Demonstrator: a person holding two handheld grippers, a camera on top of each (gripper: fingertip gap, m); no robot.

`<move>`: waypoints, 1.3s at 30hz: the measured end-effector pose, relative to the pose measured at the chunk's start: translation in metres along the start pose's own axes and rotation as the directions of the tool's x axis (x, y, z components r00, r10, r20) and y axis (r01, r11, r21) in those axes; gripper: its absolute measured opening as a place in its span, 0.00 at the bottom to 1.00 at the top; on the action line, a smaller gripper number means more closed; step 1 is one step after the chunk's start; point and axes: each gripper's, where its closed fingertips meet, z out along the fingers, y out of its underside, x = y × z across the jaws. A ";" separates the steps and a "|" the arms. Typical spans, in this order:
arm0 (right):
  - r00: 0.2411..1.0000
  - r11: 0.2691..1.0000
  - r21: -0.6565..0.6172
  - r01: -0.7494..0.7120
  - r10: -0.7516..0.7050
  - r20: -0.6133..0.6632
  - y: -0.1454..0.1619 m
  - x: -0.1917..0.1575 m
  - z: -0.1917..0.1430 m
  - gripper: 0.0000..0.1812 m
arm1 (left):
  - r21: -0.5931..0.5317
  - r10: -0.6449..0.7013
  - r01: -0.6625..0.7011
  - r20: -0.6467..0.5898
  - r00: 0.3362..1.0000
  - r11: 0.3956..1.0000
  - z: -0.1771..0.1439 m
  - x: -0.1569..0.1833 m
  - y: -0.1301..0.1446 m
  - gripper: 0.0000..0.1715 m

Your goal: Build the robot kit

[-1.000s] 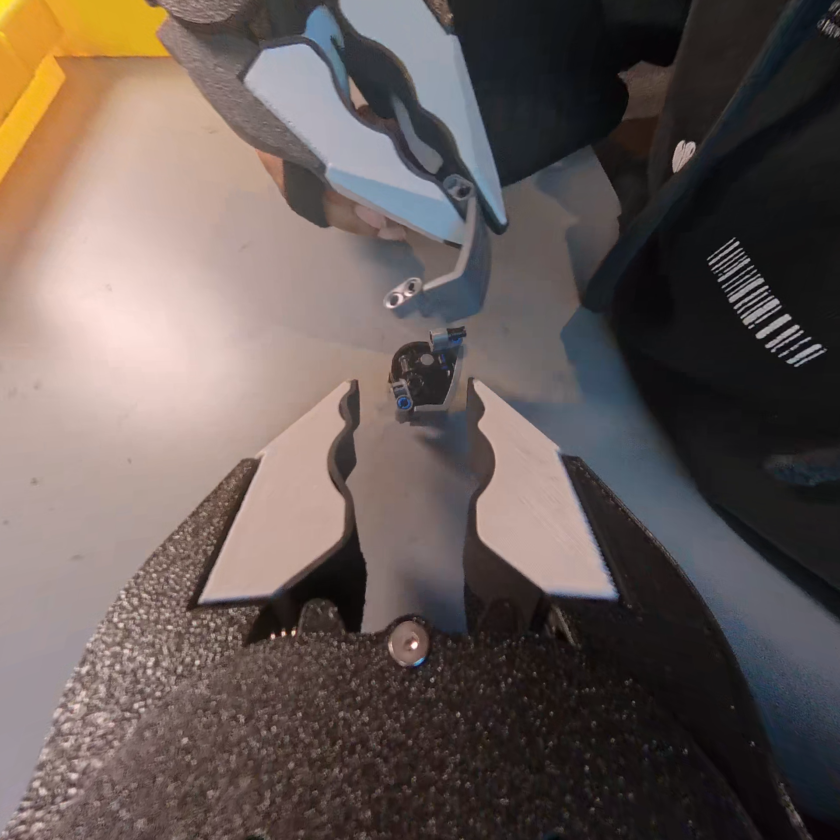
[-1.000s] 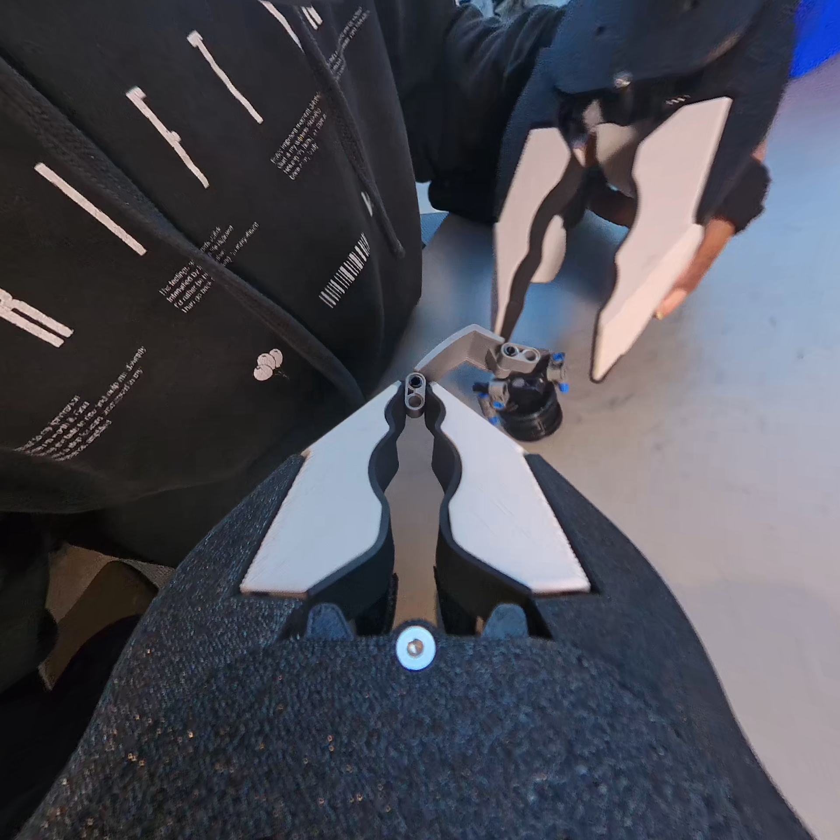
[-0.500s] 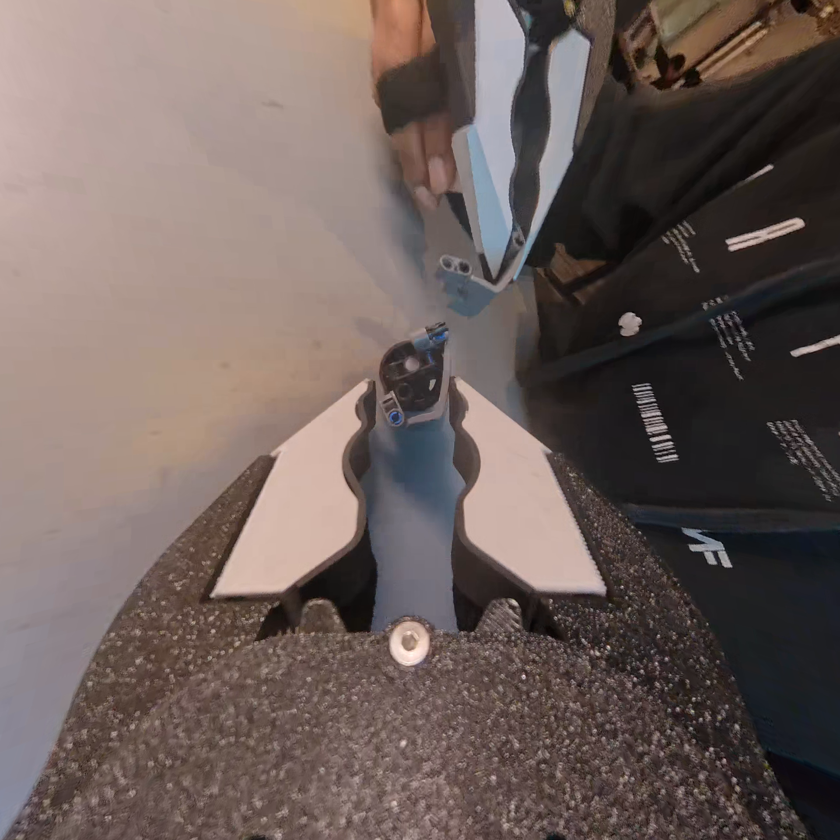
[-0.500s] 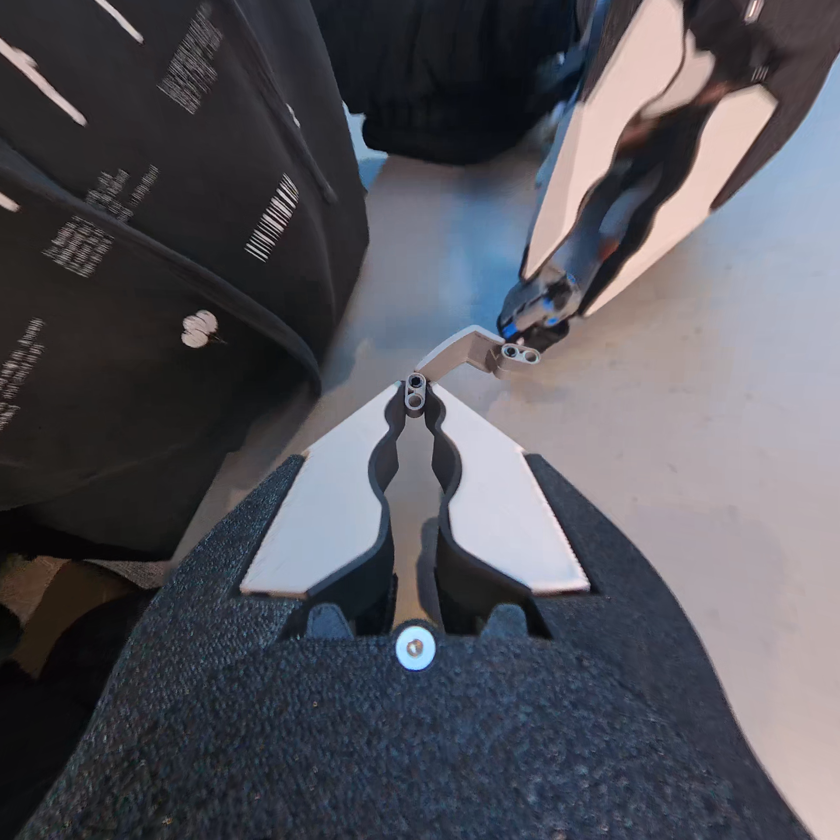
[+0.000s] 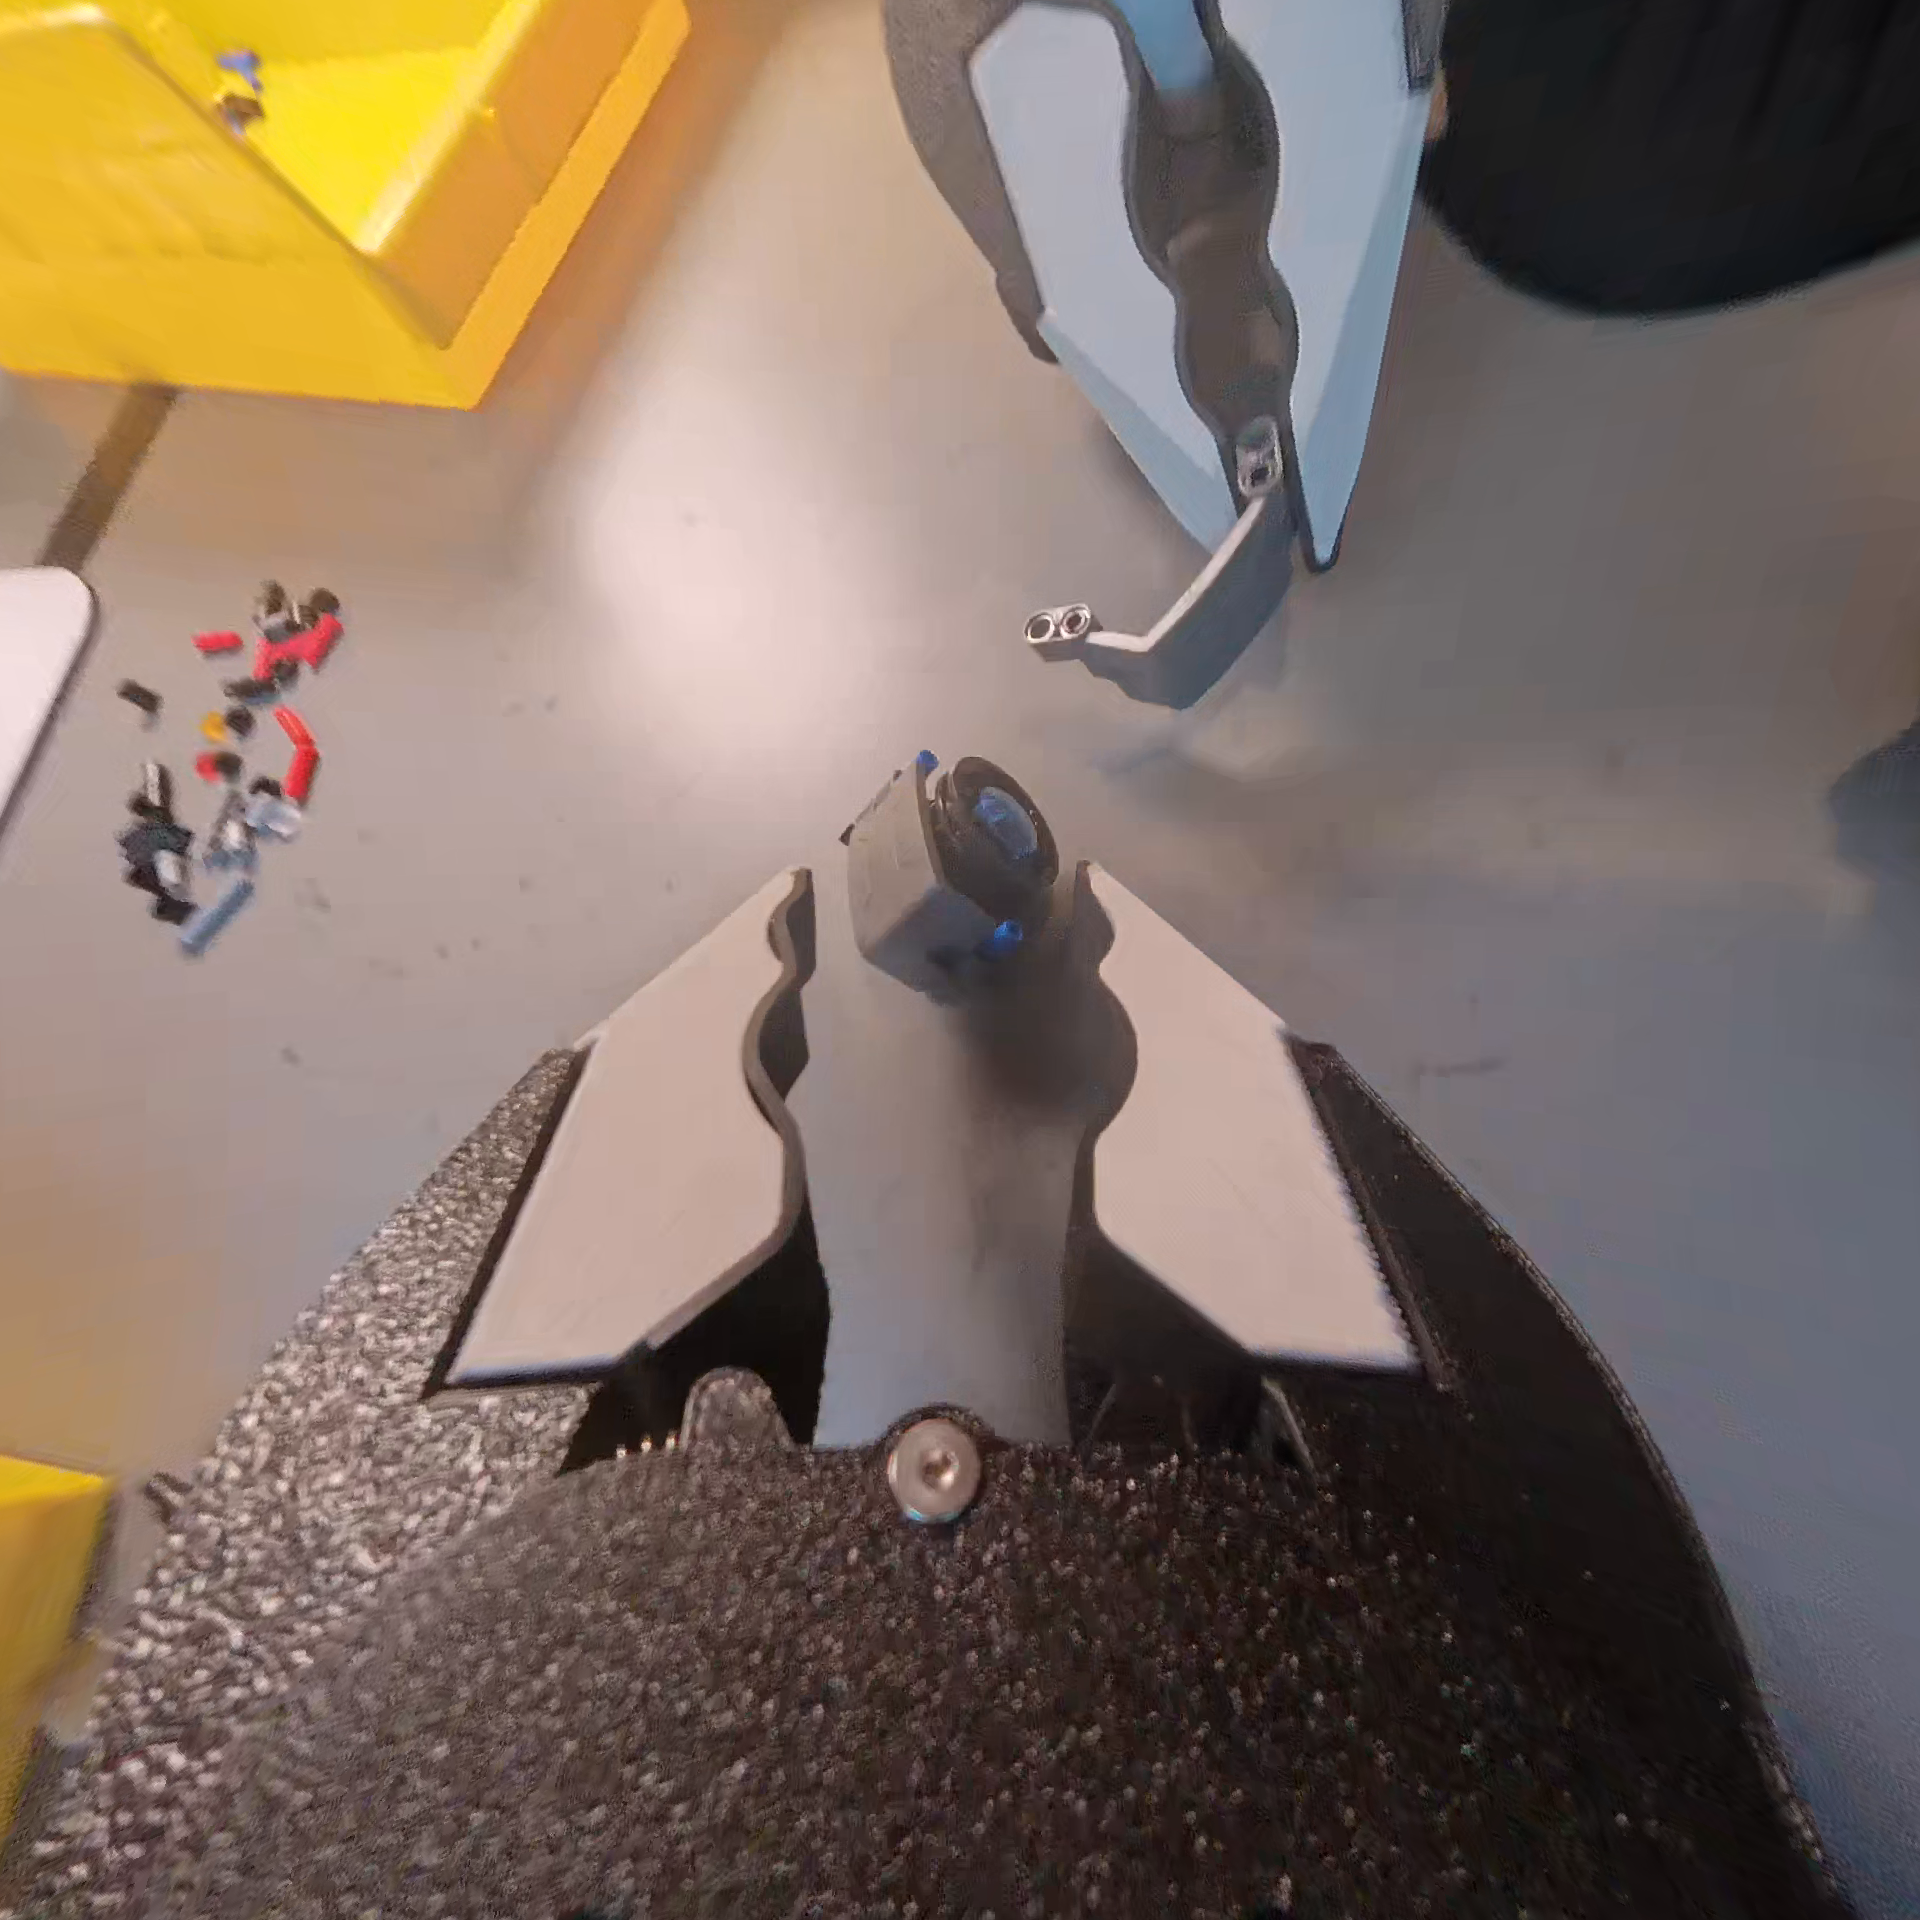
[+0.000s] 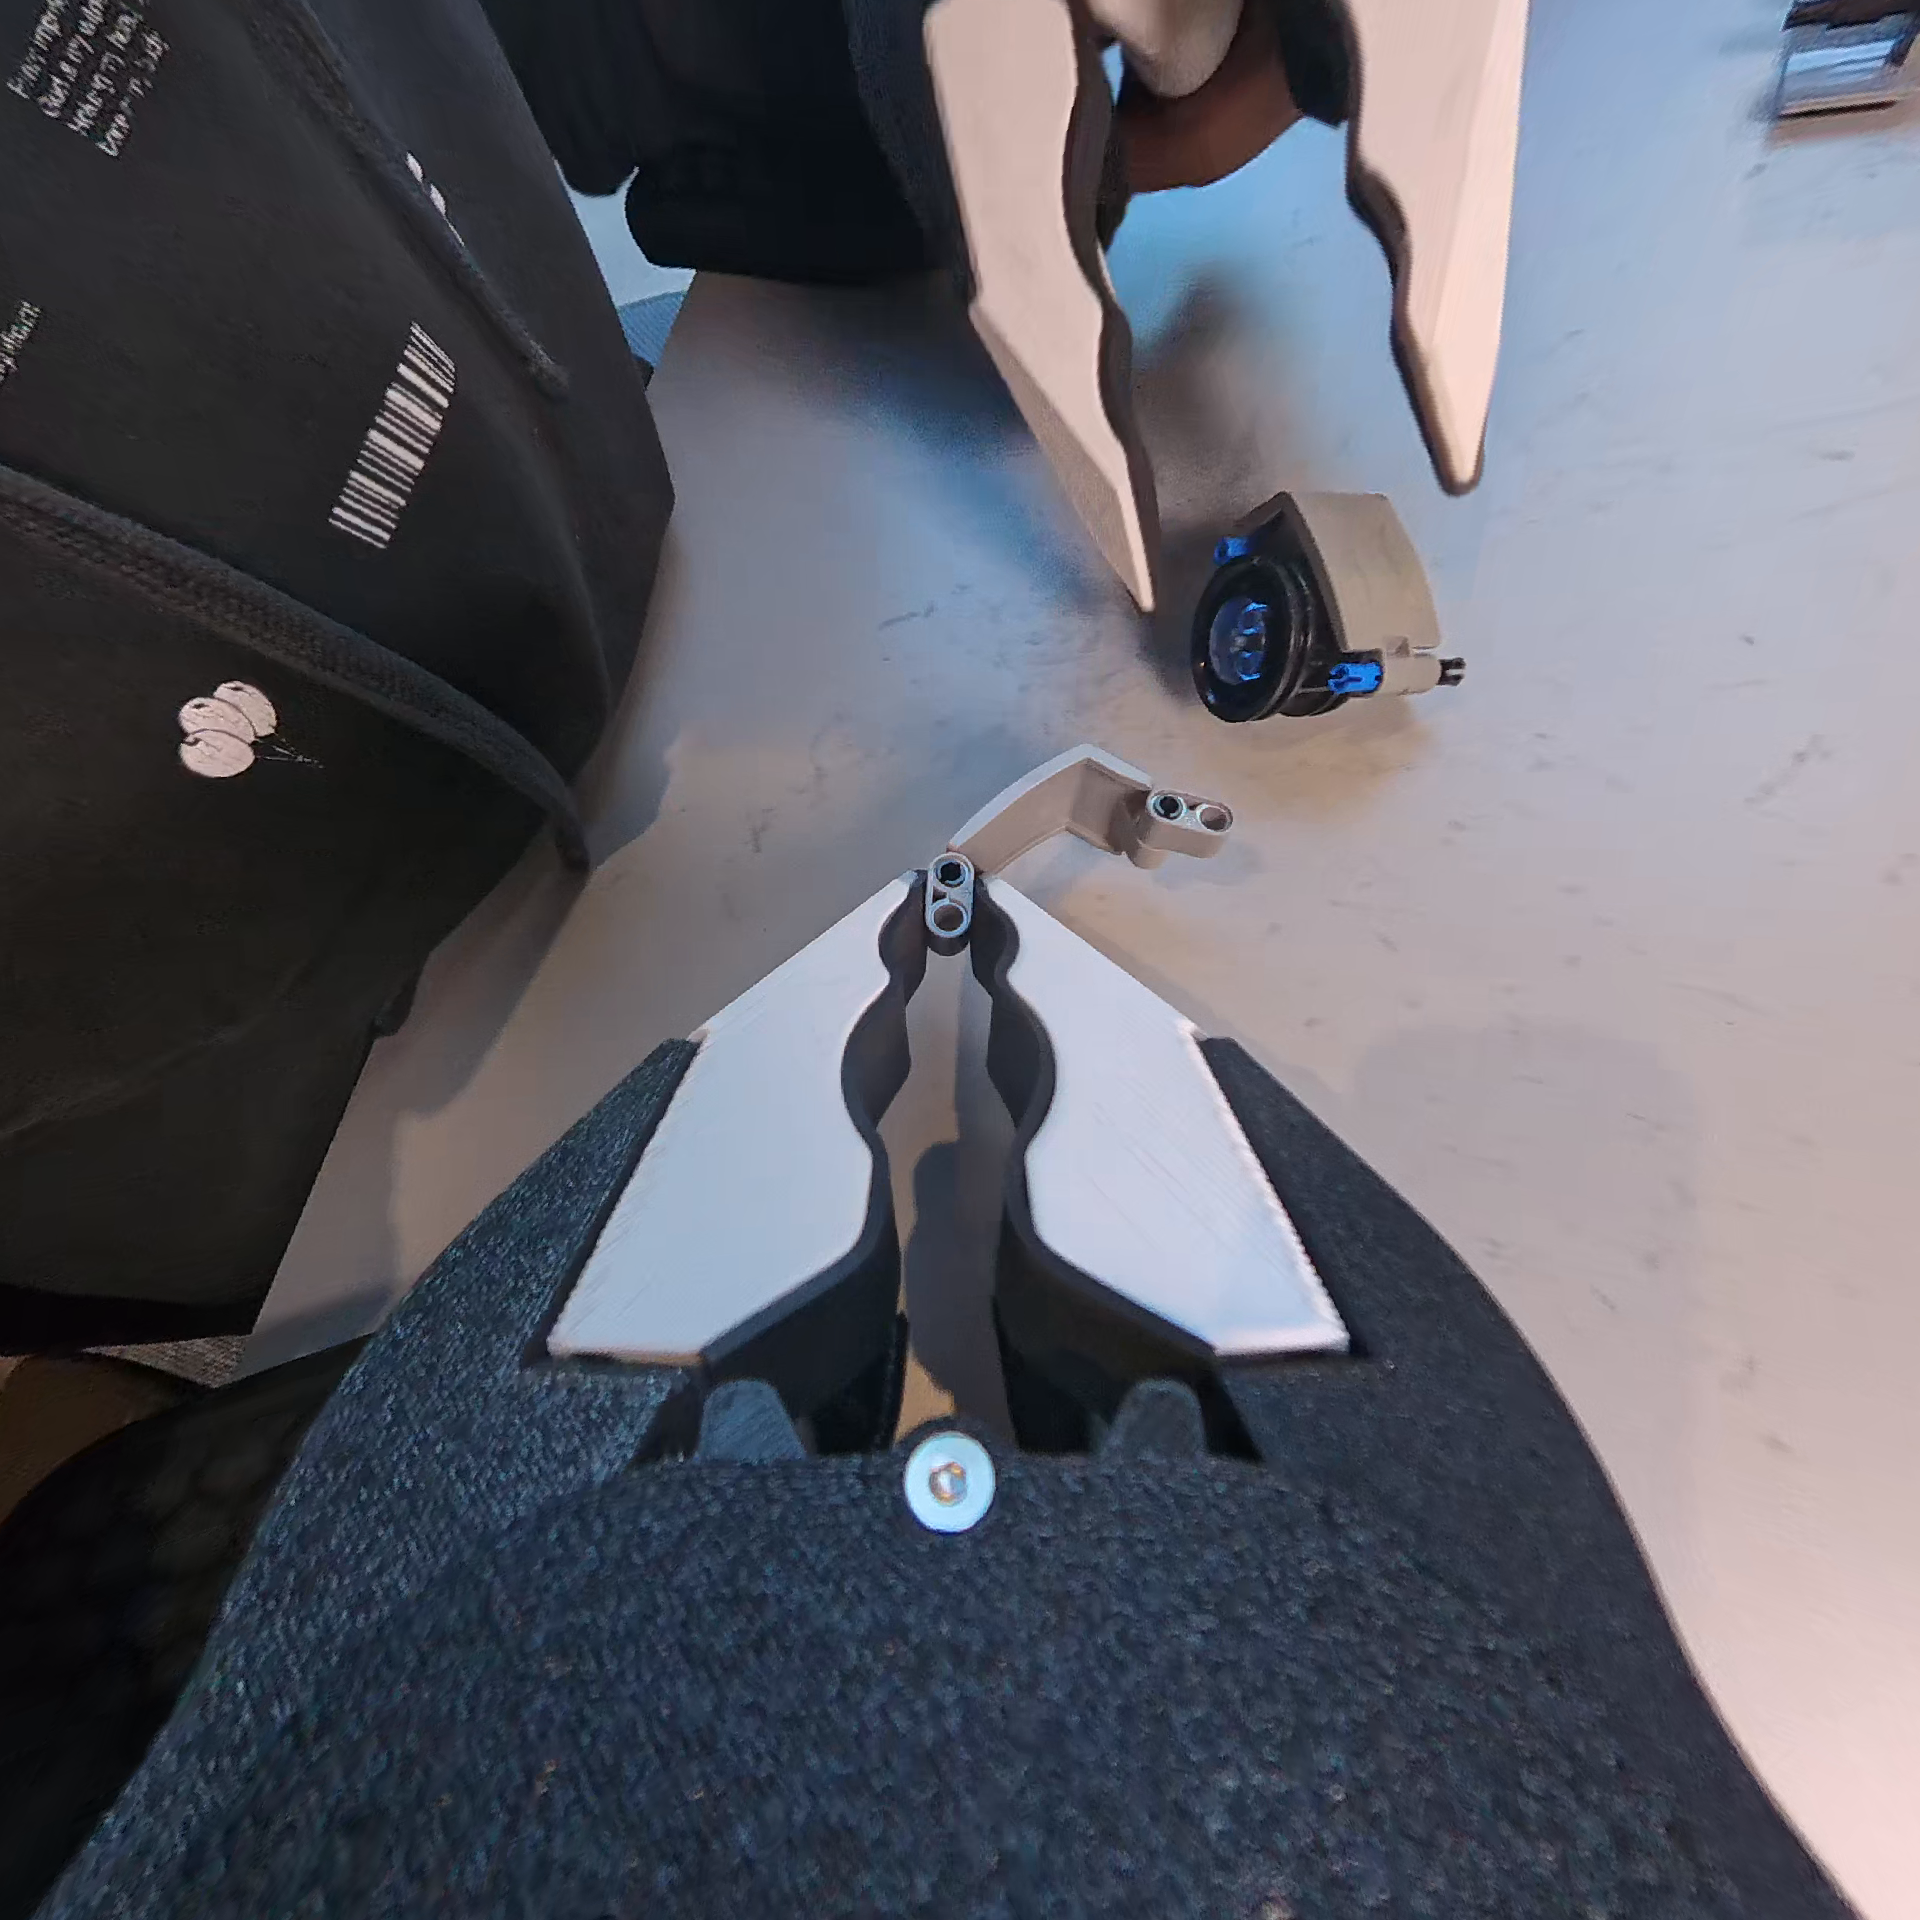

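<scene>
Between the parted, empty left tongs (image 5: 940,883) a wheel assembly (image 5: 951,873) lies on the worktop (image 5: 623,582); it could be knocked away. A bent grey beam (image 6: 1081,810) is pinched by its end in the right tongs (image 6: 948,899) and could pivot loose.

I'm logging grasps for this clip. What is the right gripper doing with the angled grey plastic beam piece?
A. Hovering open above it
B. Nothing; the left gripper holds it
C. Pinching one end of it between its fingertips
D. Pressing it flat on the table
C: the right gripper is shut on one end of the angled grey plastic beam piece, whose other end sticks out free.
</scene>
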 end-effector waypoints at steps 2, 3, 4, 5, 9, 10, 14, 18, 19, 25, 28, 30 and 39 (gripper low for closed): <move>1.000 1.000 -0.001 0.001 -0.001 -0.005 0.001 0.001 0.000 0.04 | -0.034 0.116 -0.116 0.006 0.993 0.993 0.009 0.004 0.001 0.25; 1.000 1.000 0.000 0.001 -0.001 -0.006 0.001 0.001 0.000 0.04 | -0.043 0.131 -0.130 0.013 0.991 0.991 0.013 0.002 0.001 0.22; 1.000 1.000 0.004 0.001 -0.001 -0.007 0.001 0.001 -0.001 0.04 | -0.042 0.098 -0.098 -0.001 0.995 0.994 0.014 -0.001 -0.001 0.22; 1.000 1.000 0.014 0.003 -0.003 -0.005 -0.001 0.000 -0.003 0.04 | -0.027 0.011 -0.012 -0.060 0.998 1.000 0.014 0.000 -0.003 0.21; 0.997 0.994 0.111 0.013 -0.022 0.073 -0.017 -0.017 -0.013 0.04 | -0.023 -0.449 0.511 -0.511 0.733 0.859 -0.001 0.019 -0.022 0.22; 0.996 0.991 0.136 0.014 -0.027 0.089 -0.021 -0.020 -0.015 0.04 | -0.047 -0.482 0.548 -0.542 0.688 0.835 -0.001 0.020 -0.019 0.22; 0.994 0.988 0.155 0.013 -0.029 0.102 -0.024 -0.022 -0.017 0.04 | -0.087 -0.461 0.494 -0.525 0.715 0.865 0.001 0.023 -0.006 0.22; 0.994 0.988 0.155 0.009 -0.025 0.103 -0.023 -0.020 -0.015 0.04 | -0.057 -0.418 0.451 -0.491 0.764 0.891 -0.004 0.017 -0.004 0.27; 0.995 0.987 0.158 0.009 -0.025 0.101 -0.023 -0.020 -0.015 0.04 | -0.042 -0.411 0.448 -0.484 0.773 0.893 -0.007 0.016 -0.006 0.27; 0.995 0.983 0.185 0.008 -0.026 0.094 -0.028 -0.017 -0.015 0.04 | -0.034 -0.306 0.315 -0.355 0.883 0.949 0.001 0.023 -0.006 0.28; 0.992 0.982 0.187 0.013 -0.036 0.121 -0.030 -0.022 -0.014 0.04 | -0.050 -0.190 0.186 -0.403 0.895 0.981 0.007 0.033 -0.004 0.21; 0.987 0.982 0.187 0.024 -0.054 0.154 -0.031 -0.030 -0.012 0.04 | -0.018 -0.099 0.104 -0.503 0.859 0.994 0.006 0.046 -0.010 0.21; 0.968 0.977 0.192 0.088 -0.129 0.214 -0.042 -0.049 0.008 0.04 | 0.103 0.012 0.058 -0.576 0.817 0.993 -0.015 0.045 -0.024 0.29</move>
